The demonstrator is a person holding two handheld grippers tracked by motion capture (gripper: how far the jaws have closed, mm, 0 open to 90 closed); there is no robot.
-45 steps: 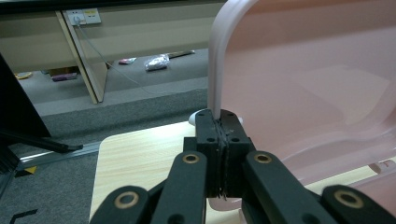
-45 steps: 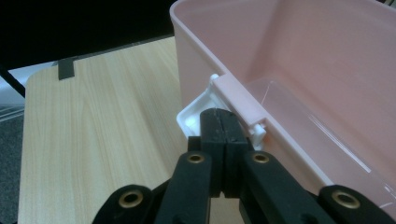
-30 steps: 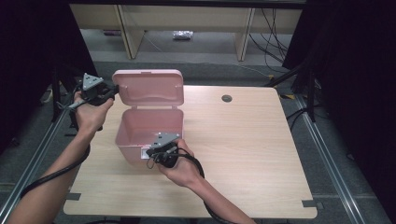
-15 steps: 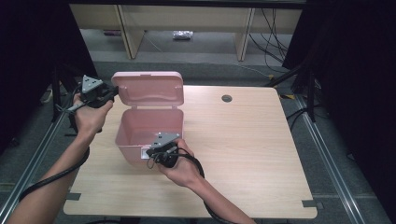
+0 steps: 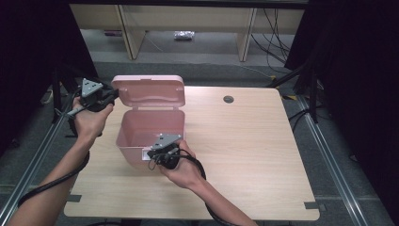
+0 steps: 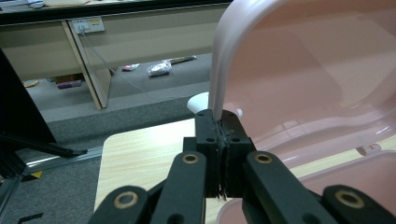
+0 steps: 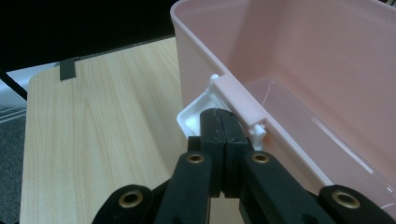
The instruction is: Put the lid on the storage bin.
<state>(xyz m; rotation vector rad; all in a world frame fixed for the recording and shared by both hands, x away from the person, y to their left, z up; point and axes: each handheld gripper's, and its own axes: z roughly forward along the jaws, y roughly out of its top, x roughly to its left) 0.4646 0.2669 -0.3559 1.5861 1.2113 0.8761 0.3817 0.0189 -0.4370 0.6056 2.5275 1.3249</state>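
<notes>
Holding open: a pink box (image 5: 149,136) stands on the bench (image 5: 244,155), left of centre, its lid (image 5: 149,92) raised upright at the far side.
Left gripper (image 5: 106,98): jaws closed tight on the lid's left edge, as the left gripper view shows, with the thin pink rim (image 6: 218,84) pinched between the black pads; judged to be propping the lid so it cannot drop shut.
Lid, relative to left gripper: edge touching and clamped; the rest of the lid spreads away to the right of the jaws.
Box body: open and apparently empty; interior pale pink and bare as far as can be seen.
Right gripper (image 5: 162,153): at the box's near wall, jaws shut together; in the right gripper view the tips meet at the white latch (image 7: 205,112) under the pink tab (image 7: 240,100) on the rim. Whether they pinch the latch or only press against it cannot be told.
Purpose, judged: right gripper steadies the body while the left keeps the lid up.
Box, relative to right gripper: front wall touching the jaw tips, the hollow just beyond them.
</notes>
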